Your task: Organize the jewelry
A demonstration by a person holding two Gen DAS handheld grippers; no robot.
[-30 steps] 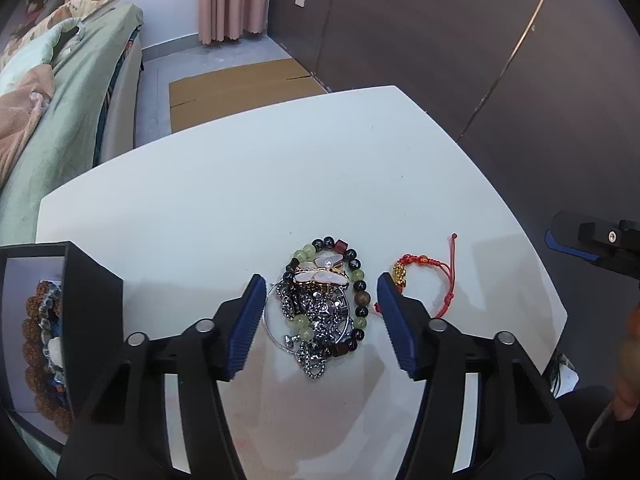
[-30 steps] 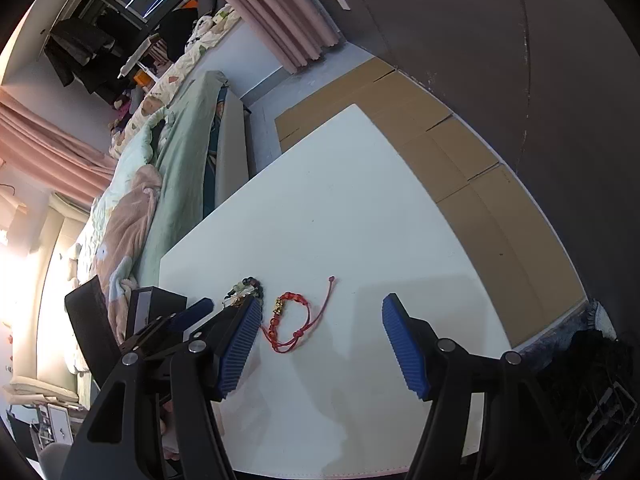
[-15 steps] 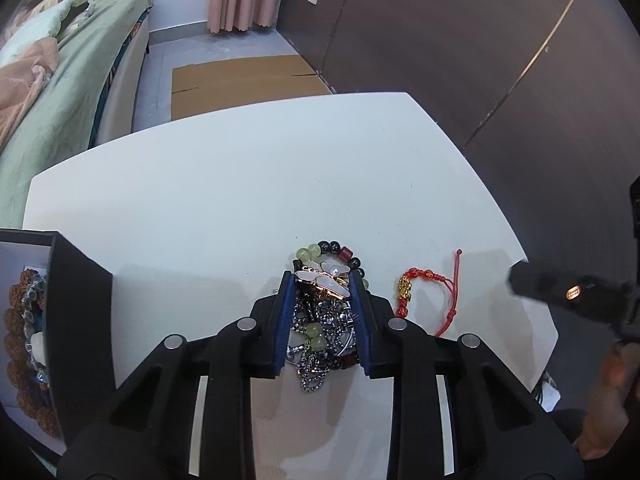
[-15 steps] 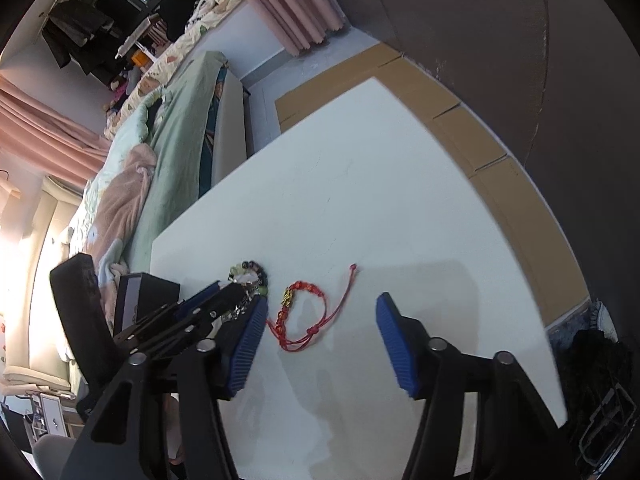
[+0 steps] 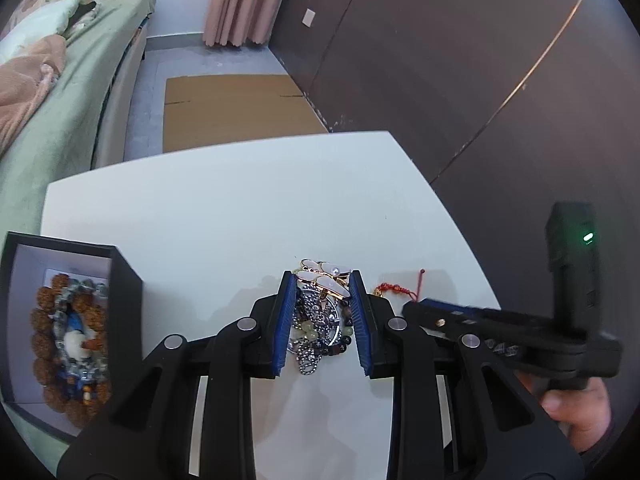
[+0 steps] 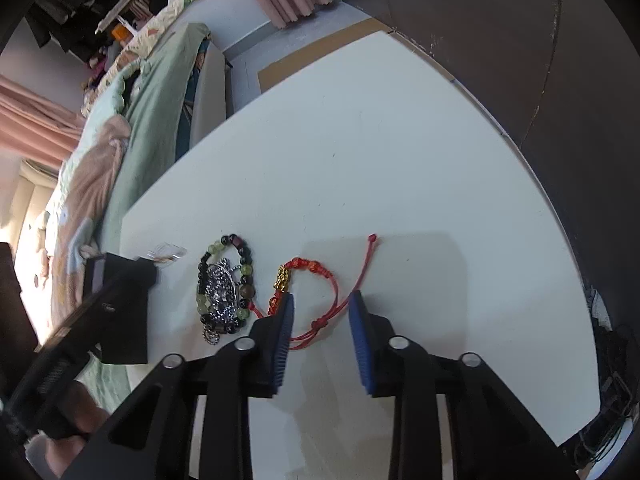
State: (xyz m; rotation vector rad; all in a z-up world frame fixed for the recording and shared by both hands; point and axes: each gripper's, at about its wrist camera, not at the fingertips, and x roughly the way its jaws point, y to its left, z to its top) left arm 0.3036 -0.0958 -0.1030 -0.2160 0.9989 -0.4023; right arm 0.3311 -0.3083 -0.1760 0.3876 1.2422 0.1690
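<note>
Since a second ago we see the left gripper [image 5: 323, 320] clamp onto the jewelry pile [image 5: 320, 316] on the table [image 5: 240, 220], while the right gripper [image 6: 320, 336] narrows, closing around the untouched red cord bracelet [image 6: 316, 280], so both pickups begin.

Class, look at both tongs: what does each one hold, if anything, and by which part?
The left tongs grip the butterfly clip by its sides. The right tongs are closing around the red cord bracelet near its knot, not yet gripping.

Even, soft daylight; sharp centres, strong fisheye bending with black corners, window glare at far left.
</note>
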